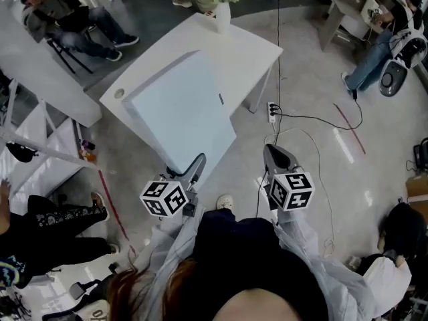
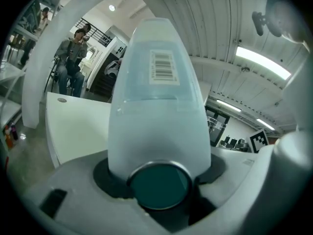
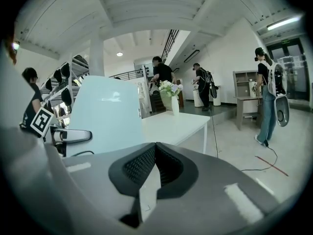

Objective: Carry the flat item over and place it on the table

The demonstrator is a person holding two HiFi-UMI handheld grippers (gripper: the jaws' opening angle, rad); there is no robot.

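**Pale-blue panel hanging over the white surface, left gripper doing all the work**

Pale blue and a bit see-through, the flat item (image 1: 180, 112) is sitting in the left gripper (image 1: 196, 164), which is clamping its near edge. In the left gripper view the panel is rising straight up out of the jaws, filling the middle of the shot, with a barcode sticker (image 2: 165, 66) showing near its top.

From the head view the panel is covering the middle of the white surface (image 1: 251, 52) and reaching past the surface's near edge toward the person. The right gripper view is showing it tilted up steeply at the surface's near end, so it isn't lying flat. Can't really tell whether its far edge is touching the surface.

The right gripper (image 1: 275, 154) is hovering off the surface's near corner, well apart from the panel, with its ribbed pads pressing together and nothing between them.

A vase of flowers (image 1: 221, 9) is standing at the surface's far corner. A power strip (image 1: 271, 112) is lying on the floor just beside the surface's right leg. One person (image 1: 67, 19) is sitting beyond the surface's far-left side.
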